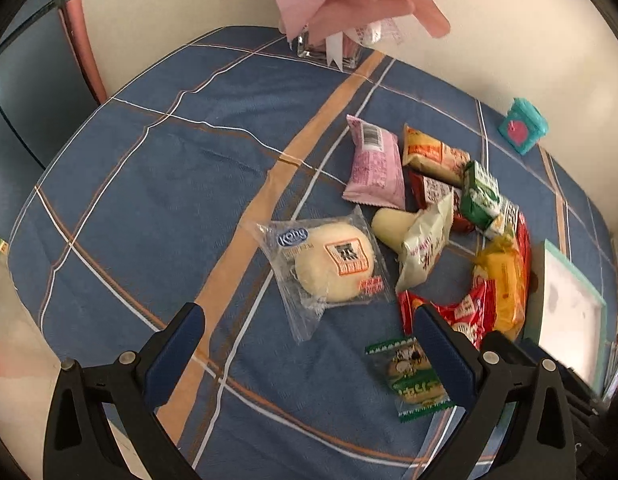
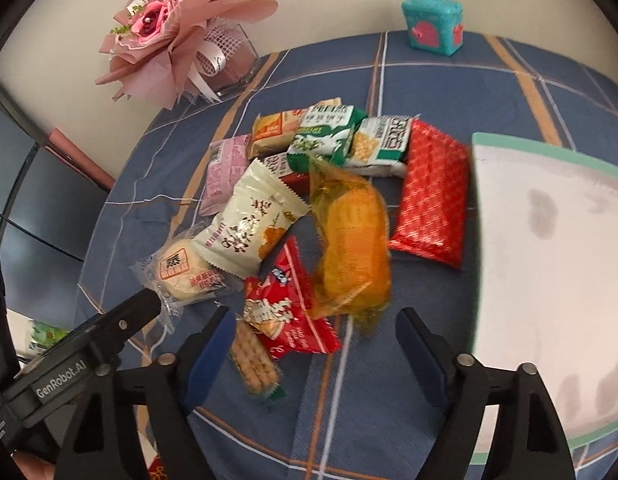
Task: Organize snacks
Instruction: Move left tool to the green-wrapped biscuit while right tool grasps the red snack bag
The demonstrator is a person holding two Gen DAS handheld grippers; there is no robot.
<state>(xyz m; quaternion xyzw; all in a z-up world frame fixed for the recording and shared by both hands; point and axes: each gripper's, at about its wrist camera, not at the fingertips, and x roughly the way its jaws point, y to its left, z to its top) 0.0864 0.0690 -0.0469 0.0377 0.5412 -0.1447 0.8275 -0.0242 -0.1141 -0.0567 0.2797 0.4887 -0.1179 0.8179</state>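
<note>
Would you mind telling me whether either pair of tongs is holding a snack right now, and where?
Nothing is held: the left tongs and right tongs both stand open above the snacks.

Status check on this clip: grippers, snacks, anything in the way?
Left gripper open, empty. Right gripper open, empty, above biscuit packet. Snack pile loose on cloth; tray bare. Nothing blocking.

Snack packets (image 2: 349,240) on checked tablecloth (image 1: 149,184)
</note>
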